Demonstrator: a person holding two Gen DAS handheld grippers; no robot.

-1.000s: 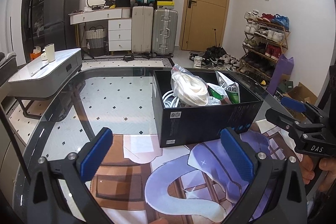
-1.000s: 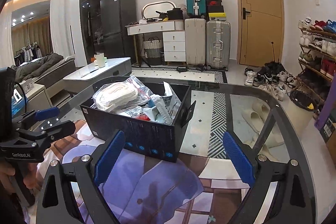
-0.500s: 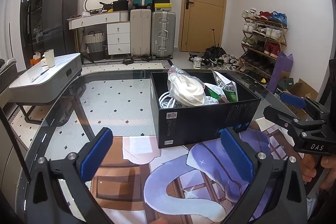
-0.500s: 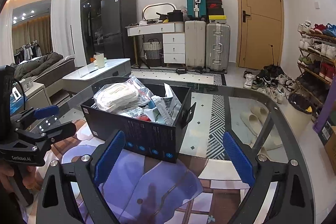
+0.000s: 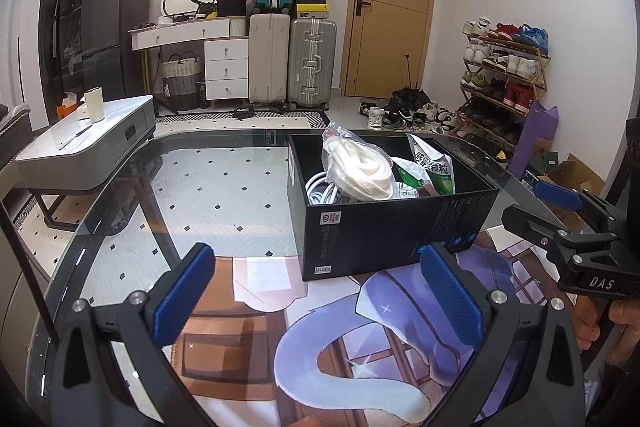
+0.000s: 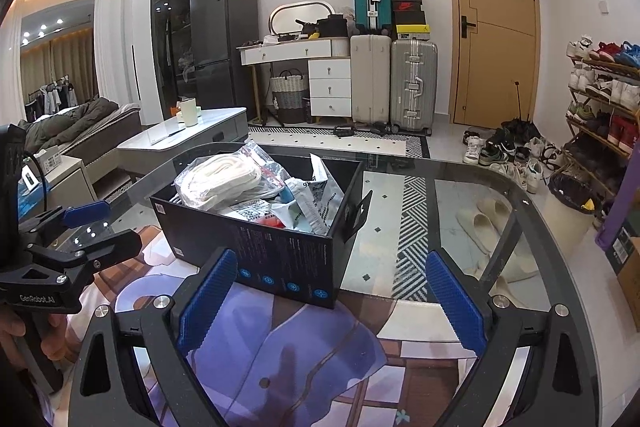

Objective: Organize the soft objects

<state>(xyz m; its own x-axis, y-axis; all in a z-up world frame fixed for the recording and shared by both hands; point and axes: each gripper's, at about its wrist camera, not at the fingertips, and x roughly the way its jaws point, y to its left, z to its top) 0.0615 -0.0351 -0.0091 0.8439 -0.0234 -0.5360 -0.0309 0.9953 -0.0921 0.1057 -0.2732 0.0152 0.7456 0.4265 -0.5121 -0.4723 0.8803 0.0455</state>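
The right wrist view is showing red and blue packets in the black box (image 6: 280, 255) that the left view is hiding behind the bagged white cloth (image 5: 360, 167). Since a second ago both cameras are sitting slightly closer. The left gripper (image 5: 316, 303) and right gripper (image 6: 332, 303) are hovering wide apart, empty, just short of the box on the glass table (image 5: 208, 183).

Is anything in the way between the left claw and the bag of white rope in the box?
Only the black box's near wall. The bag of white rope pokes up above it, so the open left gripper might reach in from above.
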